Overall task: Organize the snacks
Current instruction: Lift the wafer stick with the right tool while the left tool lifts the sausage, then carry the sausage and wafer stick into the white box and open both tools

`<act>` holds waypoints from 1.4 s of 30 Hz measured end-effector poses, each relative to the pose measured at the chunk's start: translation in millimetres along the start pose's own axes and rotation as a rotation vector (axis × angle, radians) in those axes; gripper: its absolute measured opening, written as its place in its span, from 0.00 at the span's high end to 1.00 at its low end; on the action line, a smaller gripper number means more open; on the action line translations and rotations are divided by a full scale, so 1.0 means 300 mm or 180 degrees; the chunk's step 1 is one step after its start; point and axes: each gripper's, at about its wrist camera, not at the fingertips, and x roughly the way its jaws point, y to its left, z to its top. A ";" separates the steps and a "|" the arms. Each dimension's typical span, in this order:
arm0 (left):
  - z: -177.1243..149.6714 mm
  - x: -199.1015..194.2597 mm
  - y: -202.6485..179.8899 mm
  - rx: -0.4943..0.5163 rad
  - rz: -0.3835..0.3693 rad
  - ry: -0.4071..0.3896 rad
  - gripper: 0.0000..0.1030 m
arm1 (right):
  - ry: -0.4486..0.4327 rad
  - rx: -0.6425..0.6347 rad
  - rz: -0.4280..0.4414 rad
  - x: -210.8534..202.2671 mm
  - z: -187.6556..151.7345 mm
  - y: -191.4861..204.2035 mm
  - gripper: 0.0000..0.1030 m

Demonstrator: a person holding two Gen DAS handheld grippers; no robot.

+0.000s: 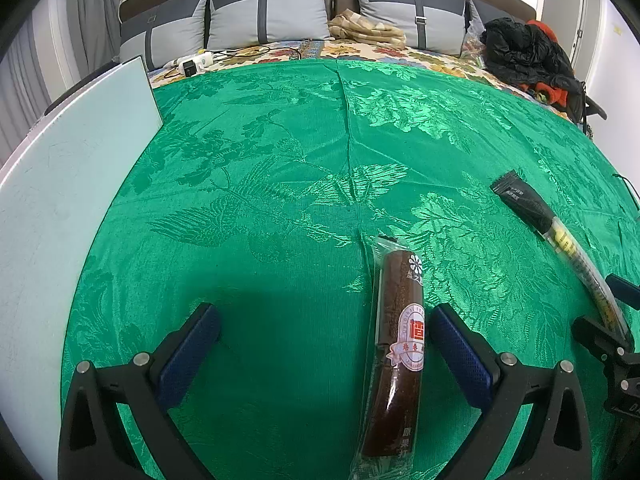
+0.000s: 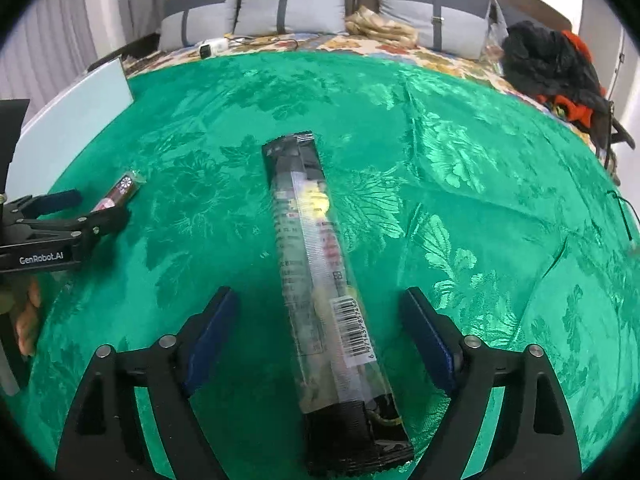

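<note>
A long brown snack roll (image 1: pixel 396 356) in clear wrap lies on the green cloth (image 1: pixel 280 160), between my left gripper's (image 1: pixel 320 320) open fingers, close to the right finger (image 1: pixel 460 352). A long black and clear snack pack (image 2: pixel 324 300) lies lengthwise between the open fingers of my right gripper (image 2: pixel 320 304), not touched by either. The pack also shows at the right of the left wrist view (image 1: pixel 560 236). The left gripper (image 2: pixel 76 216) and the brown roll (image 2: pixel 120 192) show at the left of the right wrist view.
A pale white board (image 1: pixel 60 184) lies along the left edge of the cloth. Behind it are grey pillows (image 1: pixel 268 16), a folded beige cloth (image 1: pixel 368 30), a power strip with cables (image 1: pixel 196 62) and a black and orange jacket (image 1: pixel 528 52).
</note>
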 end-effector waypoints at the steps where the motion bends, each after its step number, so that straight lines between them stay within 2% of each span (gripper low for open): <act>1: 0.001 -0.001 -0.001 0.0000 0.0000 0.0000 0.00 | 0.0000 0.0008 -0.0008 0.001 0.003 0.000 0.15; 23: 0.000 0.000 0.001 0.0000 0.0000 0.0000 0.00 | -0.0003 0.0018 -0.0010 0.003 -0.010 0.010 0.14; 28: 0.003 -0.002 0.000 0.0061 -0.0031 0.0068 0.00 | 0.0014 0.0007 0.0131 0.000 -0.009 0.001 0.11; 31: 0.006 -0.011 0.000 0.0132 -0.0084 0.0256 0.00 | 0.0132 0.0084 0.0432 -0.010 0.003 -0.041 0.12; 34: 0.000 -0.019 -0.017 0.0186 -0.0146 0.0335 0.02 | 0.0511 0.0197 0.0557 0.003 0.070 -0.065 0.13; 37: 0.006 -0.030 -0.080 0.0384 -0.0168 0.0364 0.14 | 0.0584 0.0045 0.0461 0.018 0.159 -0.024 0.13; 40: 0.018 -0.042 -0.120 0.0456 -0.0217 0.0429 0.39 | 0.0882 -0.0009 0.0454 0.079 0.202 0.011 0.16; 42: 0.021 -0.055 -0.133 0.0456 -0.0221 0.0430 0.74 | 0.0983 -0.0030 0.0411 0.110 0.204 0.029 0.19</act>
